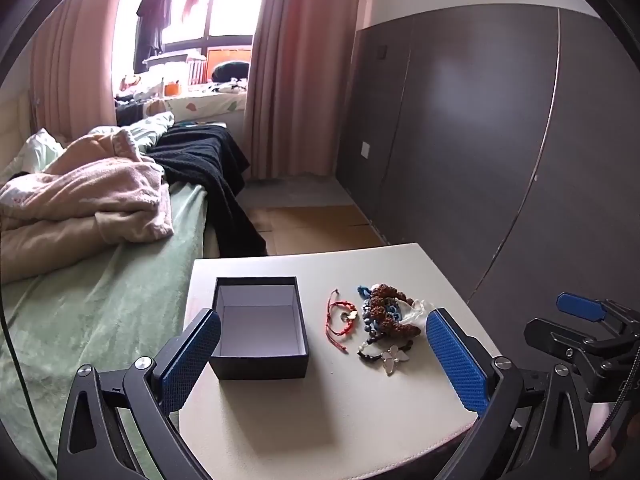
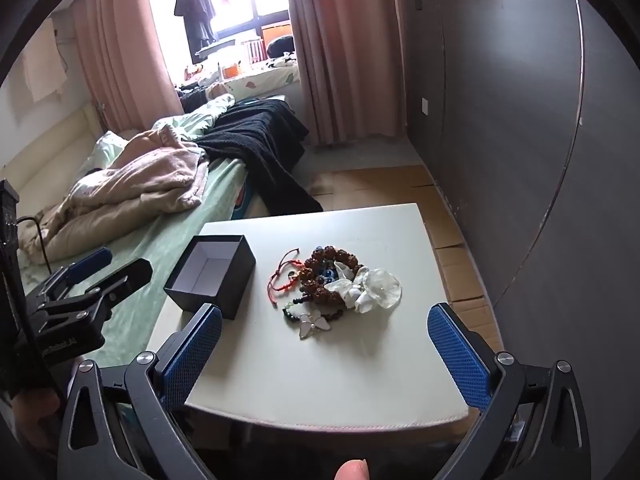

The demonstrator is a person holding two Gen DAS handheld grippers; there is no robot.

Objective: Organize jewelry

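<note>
Both the left hand-held gripper (image 1: 324, 354) and right hand-held gripper (image 2: 325, 346) hover wide apart, holding nothing. On the table (image 2: 360, 380), an empty box (image 2: 211, 274) sits beside tangled bracelets (image 2: 334, 284).

A lidless black box (image 1: 260, 326) with a white inside stands upright, just left of a heaped jewelry pile (image 1: 382, 320).

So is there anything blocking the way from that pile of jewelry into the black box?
Nothing visible does. The black box stands open and empty, lid off, just left of the jewelry pile, with only bare table between them.
</note>
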